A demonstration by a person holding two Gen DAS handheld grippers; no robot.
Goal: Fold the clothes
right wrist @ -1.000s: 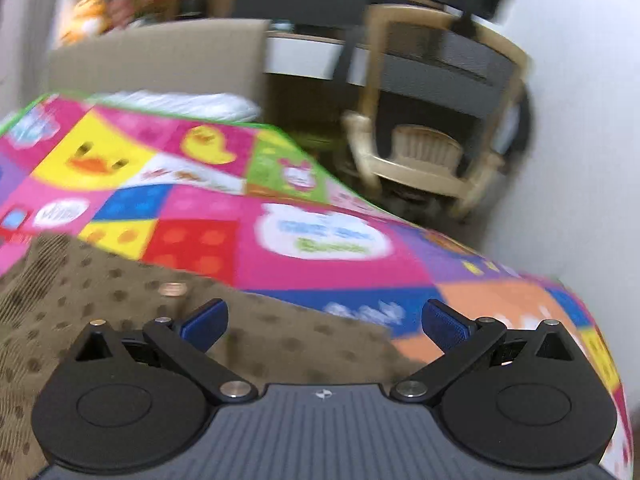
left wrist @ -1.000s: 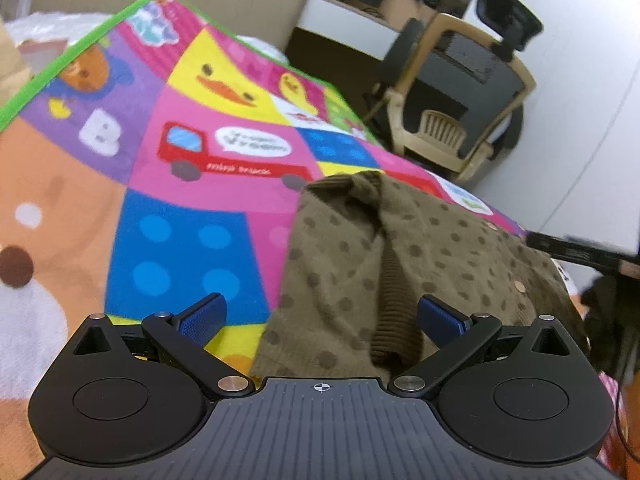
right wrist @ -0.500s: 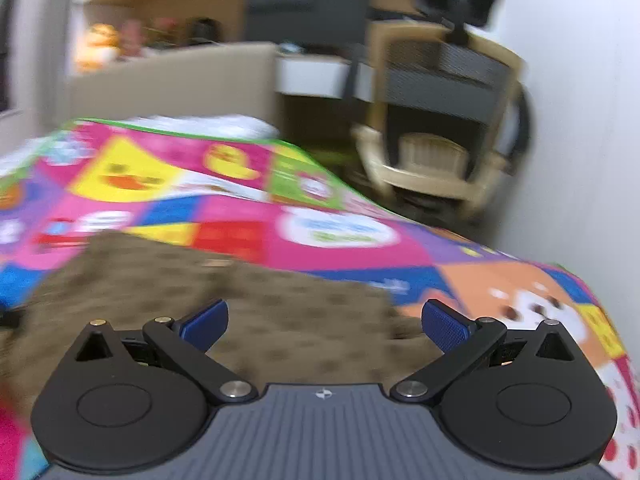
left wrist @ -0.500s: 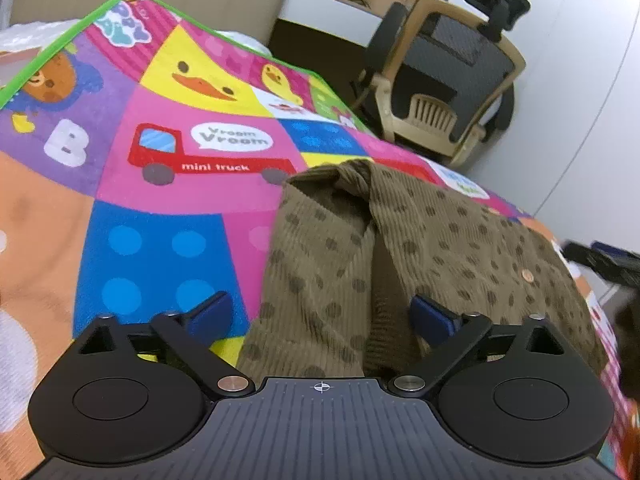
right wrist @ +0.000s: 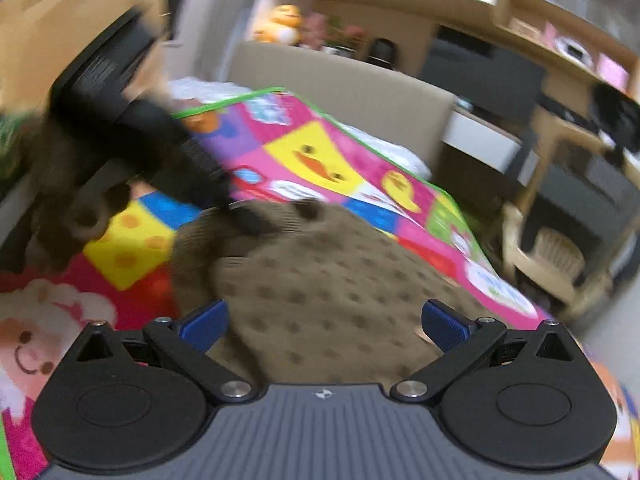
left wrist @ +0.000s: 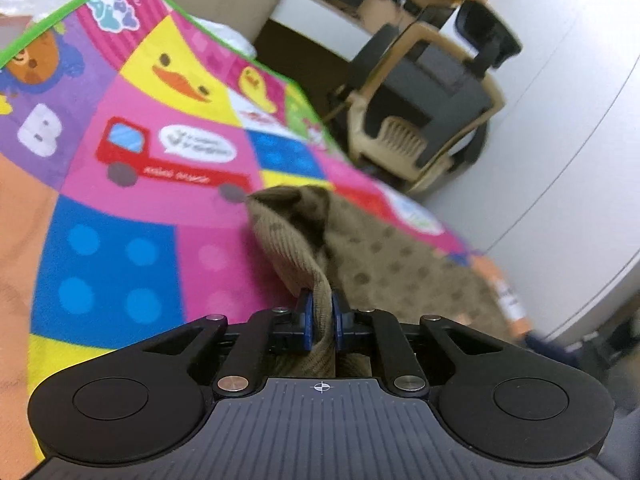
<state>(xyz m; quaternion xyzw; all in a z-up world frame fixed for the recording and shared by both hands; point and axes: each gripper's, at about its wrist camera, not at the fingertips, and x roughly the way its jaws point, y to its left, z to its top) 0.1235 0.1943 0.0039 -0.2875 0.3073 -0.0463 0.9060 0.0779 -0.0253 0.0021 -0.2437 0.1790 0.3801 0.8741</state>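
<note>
A brown dotted corduroy garment lies on a colourful play mat. My left gripper is shut on a ribbed edge of the brown garment, and the cloth rises from the mat into its blue pads. In the right wrist view the same garment spreads below my right gripper, which is open and holds nothing. The left gripper shows there as a blurred black shape at the garment's far left end.
The play mat has a green border and covers a raised surface. An office chair stands beyond its far edge, near a white wall. A beige headboard panel and shelves with toys stand behind.
My left gripper has shut on the garment's ribbed edge and lifted it. The right gripper has swung left over the garment and stays open.
</note>
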